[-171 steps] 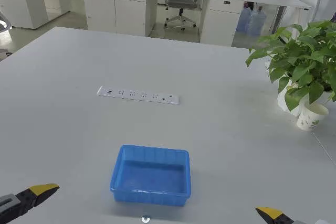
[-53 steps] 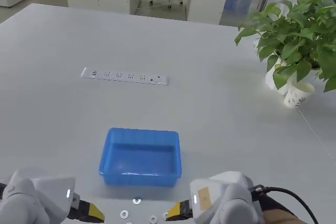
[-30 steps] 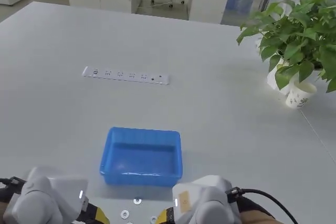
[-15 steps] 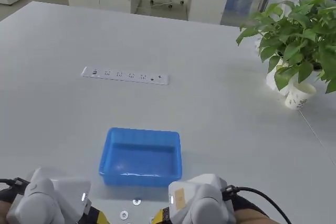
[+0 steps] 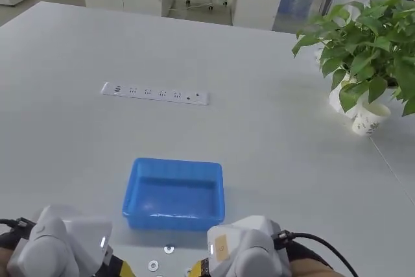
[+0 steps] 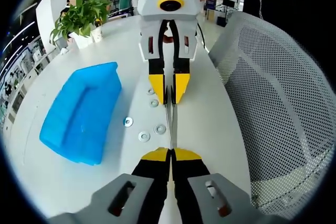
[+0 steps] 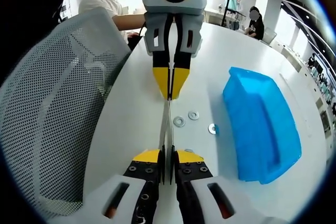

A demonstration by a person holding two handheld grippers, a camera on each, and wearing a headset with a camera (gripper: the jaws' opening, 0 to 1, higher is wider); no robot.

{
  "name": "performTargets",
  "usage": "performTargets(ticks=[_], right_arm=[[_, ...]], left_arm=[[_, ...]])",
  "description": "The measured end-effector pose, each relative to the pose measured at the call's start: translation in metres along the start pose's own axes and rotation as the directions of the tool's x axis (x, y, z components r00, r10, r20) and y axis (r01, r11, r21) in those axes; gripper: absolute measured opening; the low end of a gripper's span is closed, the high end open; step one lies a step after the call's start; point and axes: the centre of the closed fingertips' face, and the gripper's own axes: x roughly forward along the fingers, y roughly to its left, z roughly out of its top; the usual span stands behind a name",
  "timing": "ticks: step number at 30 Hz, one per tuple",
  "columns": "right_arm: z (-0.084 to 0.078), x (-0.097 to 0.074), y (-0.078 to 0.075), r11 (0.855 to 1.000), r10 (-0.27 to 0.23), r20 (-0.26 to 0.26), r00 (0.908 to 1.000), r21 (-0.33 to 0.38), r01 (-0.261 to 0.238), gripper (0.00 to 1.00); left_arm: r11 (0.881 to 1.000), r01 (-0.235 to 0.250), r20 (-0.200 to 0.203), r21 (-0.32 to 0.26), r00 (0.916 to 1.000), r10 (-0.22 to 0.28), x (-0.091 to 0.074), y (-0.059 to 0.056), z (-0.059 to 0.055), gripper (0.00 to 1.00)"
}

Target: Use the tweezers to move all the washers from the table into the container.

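Thin metal tweezers [image 6: 171,124] run between my two grippers, end to end. The left gripper [image 6: 170,153] is shut on one end, and the right gripper [image 6: 169,95] faces it, shut on the other. Seen from the right gripper [image 7: 167,155], the tweezers [image 7: 166,124] lead to the left gripper [image 7: 169,90]. Several washers [image 6: 144,137] lie on the white table beside the tweezers, others [image 7: 179,121] towards the blue container [image 7: 262,121]. In the head view the container [image 5: 174,192] sits just beyond two washers [image 5: 169,249], with both grippers at the bottom edge.
A white power strip [image 5: 155,93] lies further back on the table. A potted plant [image 5: 369,50] and a paper cup [image 5: 366,119] stand at the right. A grey mesh chair [image 6: 273,103] is close behind the table's near edge.
The grippers, far apart at the bottom corners earlier, have come together below the container. Over the last second the right gripper edged left; the washers and container have not moved.
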Motion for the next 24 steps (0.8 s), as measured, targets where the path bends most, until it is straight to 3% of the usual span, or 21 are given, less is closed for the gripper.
performTargets(ticks=[24], right_arm=[[0.007,-0.011,-0.001,0.999,-0.033,0.033,0.9989,0.012,0.033,0.11]], left_arm=[[0.999,-0.006,0.070,0.033,0.9975,0.004,-0.033,0.000,0.046,0.04]])
